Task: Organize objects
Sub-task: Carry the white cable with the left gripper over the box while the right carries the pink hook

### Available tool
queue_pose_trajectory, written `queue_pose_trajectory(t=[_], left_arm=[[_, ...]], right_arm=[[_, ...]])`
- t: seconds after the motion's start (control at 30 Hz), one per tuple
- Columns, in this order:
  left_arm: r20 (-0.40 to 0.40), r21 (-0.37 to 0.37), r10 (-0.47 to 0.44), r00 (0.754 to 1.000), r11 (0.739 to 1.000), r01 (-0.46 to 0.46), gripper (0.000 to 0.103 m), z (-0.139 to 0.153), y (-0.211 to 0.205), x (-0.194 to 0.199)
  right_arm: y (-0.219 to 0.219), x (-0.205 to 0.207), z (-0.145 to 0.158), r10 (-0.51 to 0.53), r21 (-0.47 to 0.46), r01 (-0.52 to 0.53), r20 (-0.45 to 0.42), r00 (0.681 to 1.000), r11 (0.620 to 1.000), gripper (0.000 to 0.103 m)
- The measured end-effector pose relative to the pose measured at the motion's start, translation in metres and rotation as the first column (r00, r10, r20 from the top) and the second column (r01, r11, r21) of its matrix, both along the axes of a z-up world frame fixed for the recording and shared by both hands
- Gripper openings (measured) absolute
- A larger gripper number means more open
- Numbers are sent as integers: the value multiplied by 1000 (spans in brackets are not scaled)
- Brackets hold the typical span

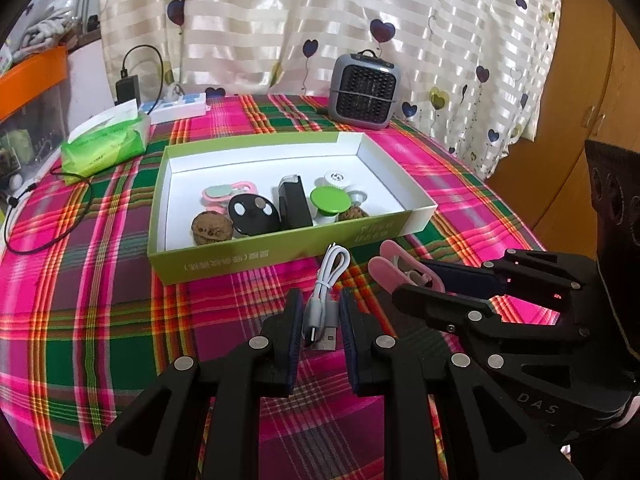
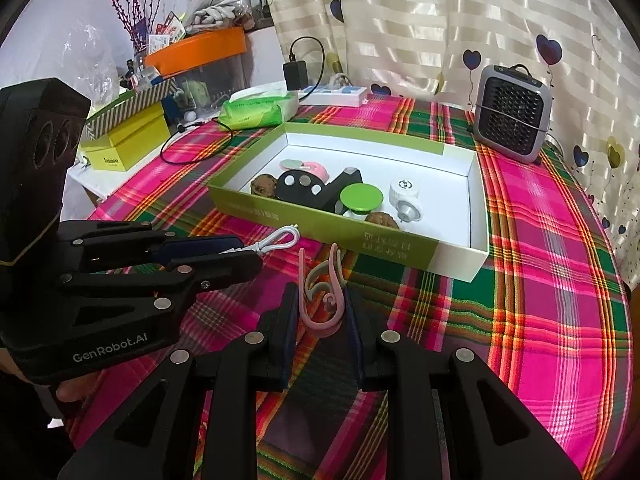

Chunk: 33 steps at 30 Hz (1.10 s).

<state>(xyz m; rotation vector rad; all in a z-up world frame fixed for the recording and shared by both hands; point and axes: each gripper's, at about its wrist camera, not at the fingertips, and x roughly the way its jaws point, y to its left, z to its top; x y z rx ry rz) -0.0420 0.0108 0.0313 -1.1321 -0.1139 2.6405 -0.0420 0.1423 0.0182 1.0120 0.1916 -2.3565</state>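
Left wrist view: your left gripper [image 1: 318,312] holds a bundled white USB cable [image 1: 326,300] between its ribbed dark pads, jaws drawn narrow around it; the bundle's long axis runs forward along the fingers, its looped end pointing at the box [image 1: 256,266] and its plug ends back toward the camera. The box, a shallow green-walled, white-lined cardboard tray, lies straight ahead and just beyond the fingertips on the plaid tablecloth [image 1: 120,320], its long side set across your line of approach. At right, your right gripper [image 1: 404,280] carries a pink clip [image 1: 386,268]. Right wrist view: here the right gripper [image 2: 320,308] is closed as far as it goes on the pink clip [image 2: 320,300], a smooth, thin, curved plastic piece with a grey inner spring, standing nearly upright with its prongs toward the box [image 2: 460,256]. The box lies ahead and slightly right, its near green wall closest to this hand; inside sit walnuts, a green-capped piece, a black oval piece and other small items crowded along the near side, leaving the far white floor bare. The left gripper [image 2: 256,250] shows at left with the white cable [image 2: 280,240] protruding. Both hands appear about equally near; each load likely needs to clear the near wall.
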Motion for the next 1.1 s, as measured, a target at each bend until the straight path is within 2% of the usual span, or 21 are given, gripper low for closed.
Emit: queue_pose_trajectory(t=[0.23,1.1], left_arm=[[-27,7,3,1000,1000,-3,17,11,2,3],[-40,29,28,999,999,-27,17,19,-4,-17]], right_arm=[[5,1,7,-11,-26,11,-19,1000,1000,23],[10,-14,19,-35,-49,32,-55,998,998,23]])
